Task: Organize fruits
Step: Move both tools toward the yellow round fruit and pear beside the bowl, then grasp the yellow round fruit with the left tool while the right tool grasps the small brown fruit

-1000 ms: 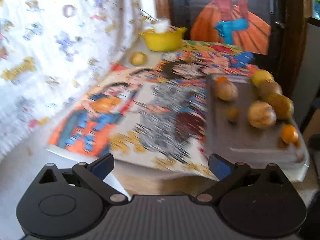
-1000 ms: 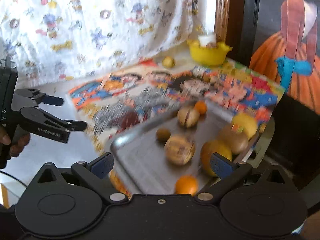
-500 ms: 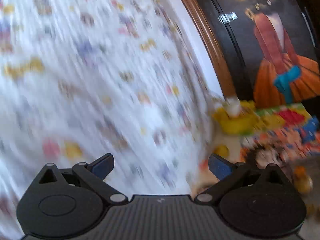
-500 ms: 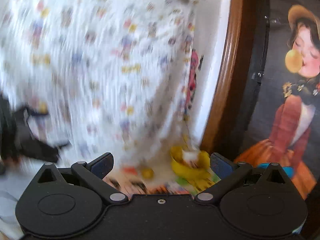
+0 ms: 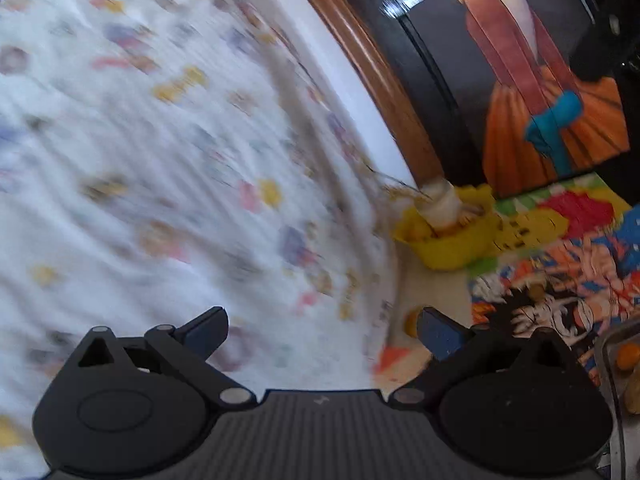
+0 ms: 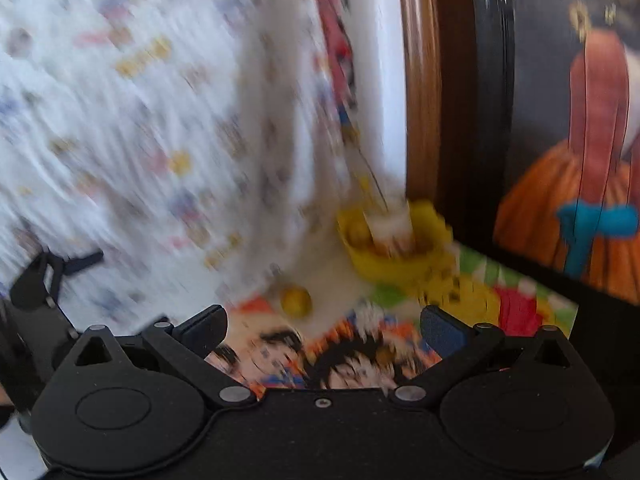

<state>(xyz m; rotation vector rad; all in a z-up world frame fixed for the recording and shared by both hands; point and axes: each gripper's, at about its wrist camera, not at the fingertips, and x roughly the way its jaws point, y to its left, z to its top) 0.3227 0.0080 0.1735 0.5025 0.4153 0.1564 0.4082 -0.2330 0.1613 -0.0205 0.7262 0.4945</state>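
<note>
Both cameras swung back down a bit, so the yellow bowl point(image 6: 394, 252) shows far right again. Left gripper point(image 5: 322, 326) and right gripper point(image 6: 324, 326) both released, holding nothing; a loose yellow fruit point(image 6: 296, 300) sits near the bowl, on its left

Probably a home, though blur hides much: a cartoon-print sheet point(image 5: 152, 152) fills the left of the frame, a wooden frame point(image 6: 420, 80) and a painted lady point(image 5: 548, 92) stand upper right, a comic-print cloth point(image 5: 560, 264) lies lower right.
</note>
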